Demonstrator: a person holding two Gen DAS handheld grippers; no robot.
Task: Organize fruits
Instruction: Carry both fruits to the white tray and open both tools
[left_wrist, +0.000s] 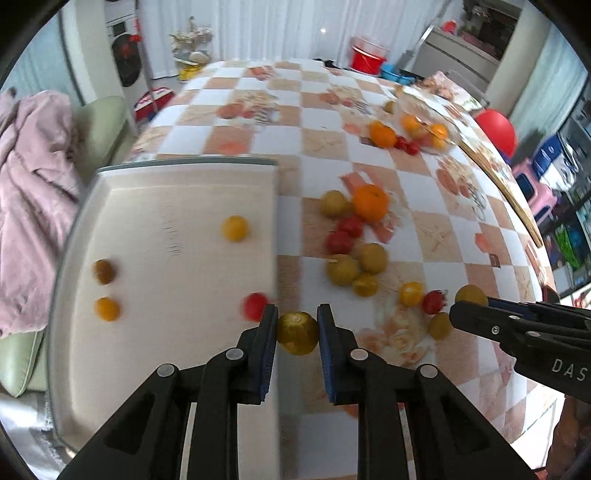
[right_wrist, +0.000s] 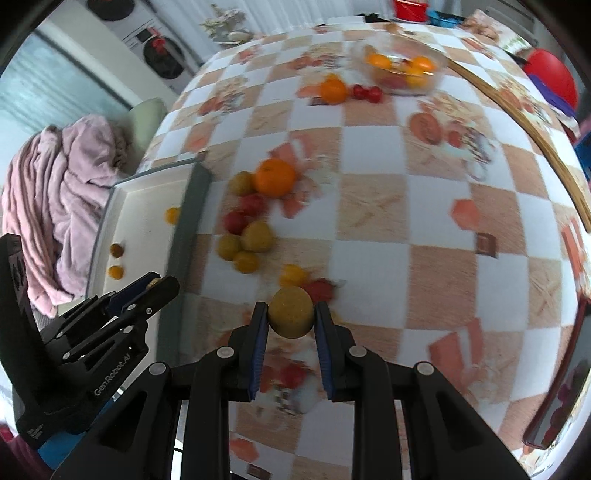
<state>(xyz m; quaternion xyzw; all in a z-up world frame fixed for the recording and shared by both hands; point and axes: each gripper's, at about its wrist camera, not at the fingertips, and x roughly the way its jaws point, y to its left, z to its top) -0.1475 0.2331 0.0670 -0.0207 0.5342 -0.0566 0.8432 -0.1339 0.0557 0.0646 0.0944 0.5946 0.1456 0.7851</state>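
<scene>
Risks first, left to right. The tray (left_wrist: 155, 206) already carries loose small fruits: brown (left_wrist: 104, 271), orange (left_wrist: 107, 308), yellow (left_wrist: 235, 228), red (left_wrist: 255, 305). Judgement: they look round, so anything you drop in may roll or knock them about. The tray's right rim stands just under your left gripper (left_wrist: 297, 325); clip it and the fruit could pop free.

Both held fruits are round and pinched only at their sides, so a jolt might squirt either out. Your two grippers work close together and could bump.

Left gripper: clamped on a yellow-green fruit (left_wrist: 297, 333), pads on both its sides, above the tray's right rim.

Right gripper (right_wrist: 290, 319): clamped on an olive fruit (right_wrist: 291, 314), over the table (right_wrist: 369, 147), right of the pile (right_wrist: 251, 229) beside the tray.
</scene>
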